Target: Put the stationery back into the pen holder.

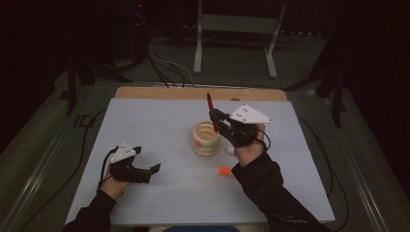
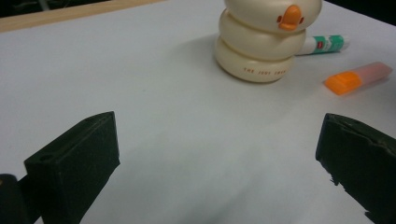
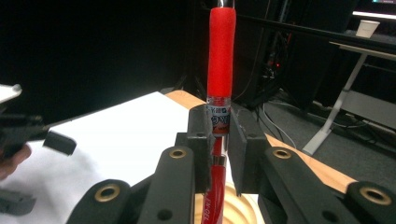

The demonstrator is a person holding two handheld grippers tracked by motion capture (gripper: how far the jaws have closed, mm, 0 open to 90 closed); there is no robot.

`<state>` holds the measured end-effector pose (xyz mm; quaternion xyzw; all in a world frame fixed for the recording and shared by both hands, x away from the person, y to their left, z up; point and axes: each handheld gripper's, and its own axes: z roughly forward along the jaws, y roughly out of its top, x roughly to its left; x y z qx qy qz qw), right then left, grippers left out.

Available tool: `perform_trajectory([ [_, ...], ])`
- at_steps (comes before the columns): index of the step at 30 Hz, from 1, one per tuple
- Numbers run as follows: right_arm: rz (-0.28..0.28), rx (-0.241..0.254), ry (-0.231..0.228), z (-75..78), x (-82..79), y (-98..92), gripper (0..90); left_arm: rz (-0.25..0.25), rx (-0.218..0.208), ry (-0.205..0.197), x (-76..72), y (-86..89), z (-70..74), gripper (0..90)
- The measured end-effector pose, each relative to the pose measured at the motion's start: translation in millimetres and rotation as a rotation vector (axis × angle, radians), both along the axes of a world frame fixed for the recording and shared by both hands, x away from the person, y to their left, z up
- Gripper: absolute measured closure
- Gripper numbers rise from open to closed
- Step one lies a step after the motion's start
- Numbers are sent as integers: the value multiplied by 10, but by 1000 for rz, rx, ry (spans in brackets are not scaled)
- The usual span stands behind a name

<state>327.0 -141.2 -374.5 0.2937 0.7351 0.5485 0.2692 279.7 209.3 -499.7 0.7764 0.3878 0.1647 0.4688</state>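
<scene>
Holding: right hand-held gripper (image 1: 213, 117) clamped on red pen (image 3: 220, 70), jaws pinched tight on barrel at the printed label band, just below the foam grip.
Pen pose: upright, grip end up, lower end pointing down at mouth of duck-shaped pen holder (image 1: 206, 138); pen sits directly above holder, not yet inside. Judged: vertical hold lines it up w/ the opening for a straight drop-in.
Left hand-held gripper (image 1: 145, 170): jaws wide apart, nothing between them, low over bench (image 1: 159, 121), well apart from holder. Judged: parked clear, free for next pick.
Pen look: red foam sleeve, clear section w/ label, red barrel w/ lettering below; tip hidden behind jaws.
Holder look: cream stacked rings, orange beak, small print on base ring.
Nearby: glue stick (image 2: 323, 44) touching or just beside holder base; orange highlighter (image 2: 358, 78) near it on bench.
</scene>
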Motion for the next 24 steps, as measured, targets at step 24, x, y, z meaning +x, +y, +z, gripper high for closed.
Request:
perform_trajectory([
  [24,-56,108,89,-121,403,20,798,73,-27,-37,-253,167,-71,3],
])
